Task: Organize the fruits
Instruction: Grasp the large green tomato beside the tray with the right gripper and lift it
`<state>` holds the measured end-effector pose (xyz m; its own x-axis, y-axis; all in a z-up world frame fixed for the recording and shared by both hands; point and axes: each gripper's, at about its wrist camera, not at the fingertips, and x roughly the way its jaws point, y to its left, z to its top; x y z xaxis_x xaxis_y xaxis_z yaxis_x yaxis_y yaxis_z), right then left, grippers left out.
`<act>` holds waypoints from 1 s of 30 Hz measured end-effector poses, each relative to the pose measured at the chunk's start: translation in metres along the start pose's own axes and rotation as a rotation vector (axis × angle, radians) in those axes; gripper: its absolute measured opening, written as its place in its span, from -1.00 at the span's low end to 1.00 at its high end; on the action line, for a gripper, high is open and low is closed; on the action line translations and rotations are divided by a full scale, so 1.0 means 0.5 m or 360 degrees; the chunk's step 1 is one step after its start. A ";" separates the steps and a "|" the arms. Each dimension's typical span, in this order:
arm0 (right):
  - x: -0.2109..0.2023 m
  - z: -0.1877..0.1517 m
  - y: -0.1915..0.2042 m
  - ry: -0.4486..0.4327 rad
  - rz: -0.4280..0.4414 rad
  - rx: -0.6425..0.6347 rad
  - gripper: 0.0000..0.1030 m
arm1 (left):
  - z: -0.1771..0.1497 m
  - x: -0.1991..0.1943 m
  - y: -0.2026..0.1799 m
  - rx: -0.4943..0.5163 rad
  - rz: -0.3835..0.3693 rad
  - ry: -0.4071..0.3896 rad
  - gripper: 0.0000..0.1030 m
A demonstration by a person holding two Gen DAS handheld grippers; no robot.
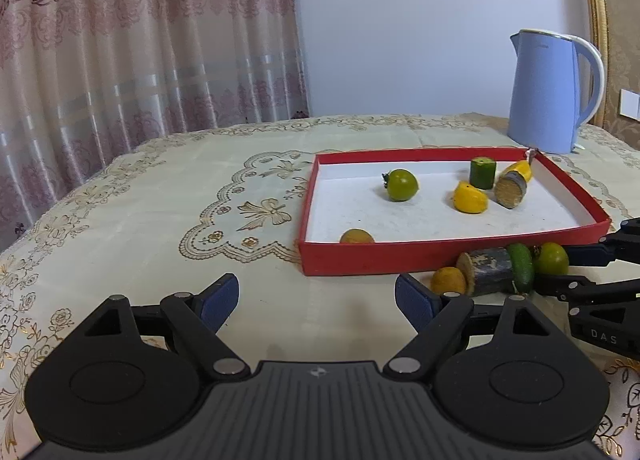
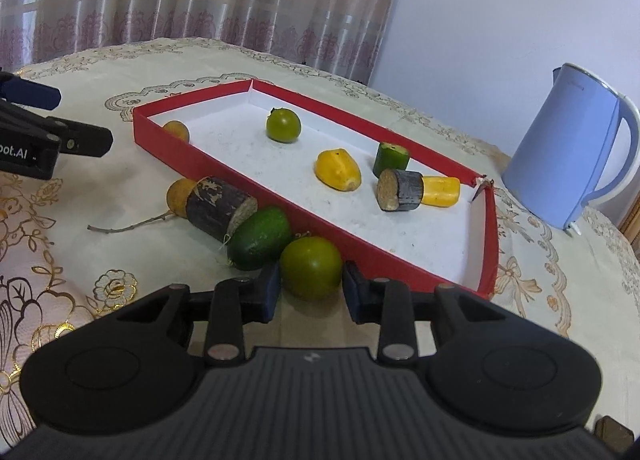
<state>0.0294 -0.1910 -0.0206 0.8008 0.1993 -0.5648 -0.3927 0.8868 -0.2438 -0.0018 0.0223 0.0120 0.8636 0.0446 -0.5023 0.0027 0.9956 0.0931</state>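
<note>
On the embroidered tablecloth (image 2: 100, 60), just outside the near wall of the red tray (image 2: 168, 140), the right gripper (image 2: 310, 292) sits low and level, reaching forward toward 12 o'clock. Its fingers (image 2: 270, 292) stand apart on either side of a round green fruit (image 2: 311, 267), close against its flanks; whether the pads actually press on it cannot be told. At about 10 o'clock from that fruit lie a small cucumber (image 2: 262, 237), a dark bark-covered log piece (image 2: 218, 207) and a brownish round fruit (image 2: 179, 195) with a thin twig beside it, all touching in a row along the tray wall.

The left gripper (image 1: 316, 300) hovers low over bare cloth, well to the left of the tray corner, pointing at 12 o'clock with its blue-padded fingers (image 1: 220, 298) spread wide and nothing between them.

Inside the tray rest a green tomato-like fruit (image 1: 402, 185), a yellow fruit (image 1: 470, 198), an upright green cylinder piece (image 1: 483, 172), a second log piece (image 1: 510, 190) touching a yellow block (image 1: 520, 171), and a brownish fruit (image 1: 357, 237) in the near left corner. A pale blue kettle (image 1: 548, 92) stands at 1 o'clock beyond the tray.

Readable writing is partial: "DAS" on the right gripper's body in the left wrist view, and "oot.AI" on the left gripper's body in the right wrist view.
</note>
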 end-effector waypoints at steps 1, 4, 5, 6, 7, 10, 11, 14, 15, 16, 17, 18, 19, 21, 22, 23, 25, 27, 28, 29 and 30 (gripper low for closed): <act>-0.004 -0.002 -0.001 -0.0009 -0.0004 0.0014 -0.40 | 0.000 -0.001 -0.001 0.0007 0.0000 -0.0005 0.66; -0.023 -0.008 -0.008 -0.0041 -0.0027 0.0064 -0.40 | -0.001 -0.005 -0.005 0.0022 -0.0010 -0.0019 0.66; -0.032 -0.011 -0.012 -0.0054 -0.0035 0.0082 -0.40 | -0.002 -0.006 -0.006 0.0027 -0.0022 -0.0022 0.66; -0.041 -0.013 -0.015 -0.0065 -0.0042 0.0095 -0.40 | -0.001 -0.006 -0.008 0.0034 -0.0036 -0.0024 0.66; -0.050 -0.017 -0.019 -0.0077 -0.0051 0.0112 -0.40 | -0.001 -0.007 -0.011 0.0039 -0.0051 -0.0027 0.66; -0.073 -0.028 -0.034 -0.0104 -0.0084 0.0175 -0.40 | 0.000 -0.011 -0.023 0.0048 -0.0140 -0.0038 0.66; -0.079 -0.033 -0.039 -0.0110 -0.0095 0.0194 -0.40 | 0.001 -0.014 -0.029 0.0051 -0.0186 -0.0042 0.66; -0.095 -0.047 -0.054 -0.0119 -0.0111 0.0257 -0.40 | 0.004 -0.022 -0.054 0.0084 -0.0304 -0.0068 0.66; -0.099 -0.052 -0.058 -0.0120 -0.0109 0.0273 -0.40 | 0.006 -0.025 -0.064 0.0101 -0.0327 -0.0088 0.66; -0.101 -0.056 -0.061 -0.0119 -0.0105 0.0286 -0.40 | 0.008 -0.025 -0.078 0.0118 -0.0330 -0.0109 0.66; -0.103 -0.061 -0.063 -0.0119 -0.0104 0.0297 -0.40 | 0.011 -0.023 -0.093 0.0132 -0.0314 -0.0125 0.66; -0.104 -0.065 -0.063 -0.0117 -0.0104 0.0308 -0.39 | 0.014 -0.018 -0.107 0.0148 -0.0298 -0.0134 0.66; -0.104 -0.068 -0.064 -0.0115 -0.0103 0.0315 -0.39 | 0.018 -0.010 -0.121 0.0163 -0.0281 -0.0133 0.66; -0.104 -0.072 -0.064 -0.0115 -0.0096 0.0326 -0.39 | 0.024 0.007 -0.142 0.0185 -0.0251 -0.0107 0.66; -0.104 -0.074 -0.064 -0.0117 -0.0091 0.0330 -0.39 | 0.026 0.016 -0.151 0.0196 -0.0235 -0.0095 0.66; -0.104 -0.074 -0.064 -0.0119 -0.0086 0.0331 -0.39 | 0.026 0.026 -0.161 0.0214 -0.0209 -0.0081 0.66; -0.104 -0.075 -0.063 -0.0126 -0.0076 0.0334 -0.39 | 0.024 0.042 -0.175 0.0260 -0.0128 -0.0027 0.66; -0.105 -0.075 -0.064 -0.0131 -0.0071 0.0338 -0.39 | 0.020 0.047 -0.172 0.0265 -0.0095 -0.0014 0.70; -0.105 -0.076 -0.065 -0.0135 -0.0067 0.0341 -0.39 | 0.020 0.045 -0.168 0.0270 -0.0061 -0.0006 0.70; -0.106 -0.076 -0.066 -0.0139 -0.0064 0.0345 -0.39 | 0.018 0.043 -0.163 0.0285 0.0006 -0.0004 0.70; -0.107 -0.076 -0.067 -0.0142 -0.0060 0.0349 -0.39 | 0.016 0.040 -0.157 0.0300 0.0074 -0.0019 0.70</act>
<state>-0.0175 -0.2471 -0.0124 0.8537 0.1921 -0.4841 -0.2621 0.9617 -0.0806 0.0195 -0.0557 0.0015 0.8707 0.0884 -0.4837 0.0559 0.9595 0.2760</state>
